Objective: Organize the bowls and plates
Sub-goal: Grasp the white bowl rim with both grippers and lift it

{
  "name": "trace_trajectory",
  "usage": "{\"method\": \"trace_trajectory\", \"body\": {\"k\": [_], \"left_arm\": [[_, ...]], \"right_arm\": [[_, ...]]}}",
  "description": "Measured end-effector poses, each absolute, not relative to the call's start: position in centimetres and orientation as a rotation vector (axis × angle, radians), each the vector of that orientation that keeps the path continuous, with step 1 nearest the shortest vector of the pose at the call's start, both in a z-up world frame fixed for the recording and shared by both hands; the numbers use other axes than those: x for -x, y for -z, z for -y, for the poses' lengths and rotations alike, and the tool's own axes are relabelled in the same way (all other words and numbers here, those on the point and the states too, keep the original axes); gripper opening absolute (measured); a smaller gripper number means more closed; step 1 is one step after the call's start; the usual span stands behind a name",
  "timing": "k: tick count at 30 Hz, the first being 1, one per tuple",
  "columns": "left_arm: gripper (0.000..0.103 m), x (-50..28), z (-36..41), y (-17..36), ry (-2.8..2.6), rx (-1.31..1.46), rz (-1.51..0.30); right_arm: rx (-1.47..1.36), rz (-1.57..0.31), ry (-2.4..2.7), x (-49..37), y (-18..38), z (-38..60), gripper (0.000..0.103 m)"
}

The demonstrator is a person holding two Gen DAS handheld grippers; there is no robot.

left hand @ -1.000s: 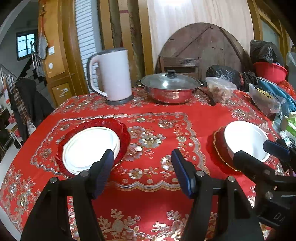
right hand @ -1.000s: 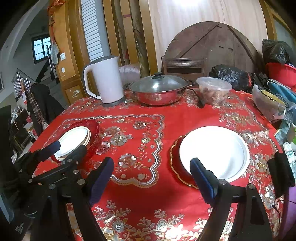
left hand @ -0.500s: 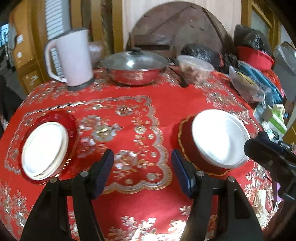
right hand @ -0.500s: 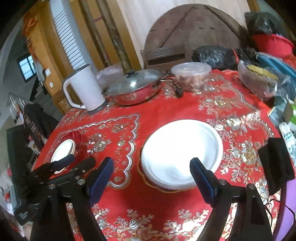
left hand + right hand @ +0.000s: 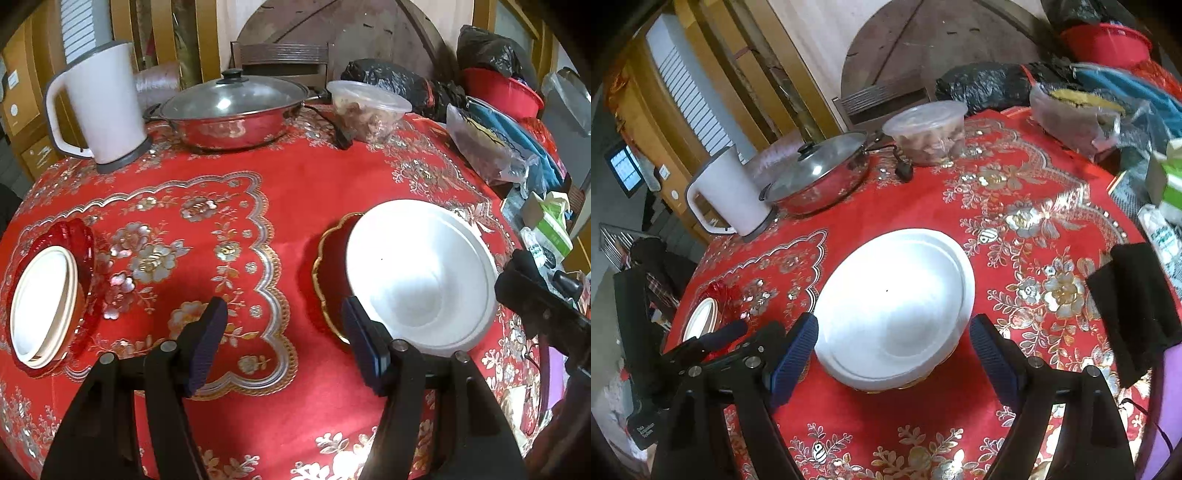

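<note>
Two grippers, both jaws spread, empty: right gripper [image 5: 894,345] straddling white bowl [image 5: 894,306] on gold-rimmed red plate [image 5: 328,273]; left gripper [image 5: 284,336] just left of bowl. Second white bowl [image 5: 40,306] on red dish [image 5: 79,236] far left. Kettle [image 5: 103,103], lidded pot [image 5: 232,110] beyond bowl.

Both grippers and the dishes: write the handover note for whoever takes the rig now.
Left gripper: open, empty, above the cloth left of the white bowl.
Right gripper: open, empty, its fingers flanking that bowl, not gripping.
White bowl sits on the gold-rimmed red plate; smaller white dish sits on the red glass plate at the table's left.
Nothing stacked yet; all sorting remains.
</note>
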State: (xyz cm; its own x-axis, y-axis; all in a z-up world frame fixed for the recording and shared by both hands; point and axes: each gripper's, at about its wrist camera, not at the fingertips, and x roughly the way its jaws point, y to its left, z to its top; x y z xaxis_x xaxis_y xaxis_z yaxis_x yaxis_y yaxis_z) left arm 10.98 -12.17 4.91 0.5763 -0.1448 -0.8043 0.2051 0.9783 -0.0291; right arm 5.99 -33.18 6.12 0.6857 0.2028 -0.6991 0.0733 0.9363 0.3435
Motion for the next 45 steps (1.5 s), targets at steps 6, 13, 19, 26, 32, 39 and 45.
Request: {"method": "trace_trajectory", "body": {"k": [6,13,19,26,32,39,45], "left_arm": [[0.063,-11.8,13.4,-4.7,0.225,-0.058,-0.951],[0.063,-12.5,15.2,-4.0,0.258,-0.067,-0.978],[0.063,-13.2,15.7,-3.5,0.269,-0.038,-0.990],[0.063,-13.5,17.1,-3.0,0.315,-0.028,-1.015],[0.057,-13.6,17.6,-2.6,0.345,-0.016,-1.030],[0.028,-13.7,17.9,-2.0,0.332,-0.039,-1.038],[0.017,-13.4,17.7,-2.3,0.315,-0.074,-1.013]], "right_arm": [[-0.387,-0.845,-0.064,-6.8,-5.0,34.3,0.086],[-0.414,-0.861,-0.053,-7.7,-4.0,35.5,0.086],[-0.435,-0.870,-0.059,-8.3,-3.4,35.9,0.086],[-0.470,-0.867,-0.068,-9.2,-2.8,36.4,0.065],[-0.480,-0.872,-0.078,-9.7,-2.1,36.5,0.044],[-0.459,-0.873,-0.079,-9.5,-1.9,36.2,0.043],[-0.409,-0.865,-0.051,-9.1,-2.4,35.6,0.043]]}}
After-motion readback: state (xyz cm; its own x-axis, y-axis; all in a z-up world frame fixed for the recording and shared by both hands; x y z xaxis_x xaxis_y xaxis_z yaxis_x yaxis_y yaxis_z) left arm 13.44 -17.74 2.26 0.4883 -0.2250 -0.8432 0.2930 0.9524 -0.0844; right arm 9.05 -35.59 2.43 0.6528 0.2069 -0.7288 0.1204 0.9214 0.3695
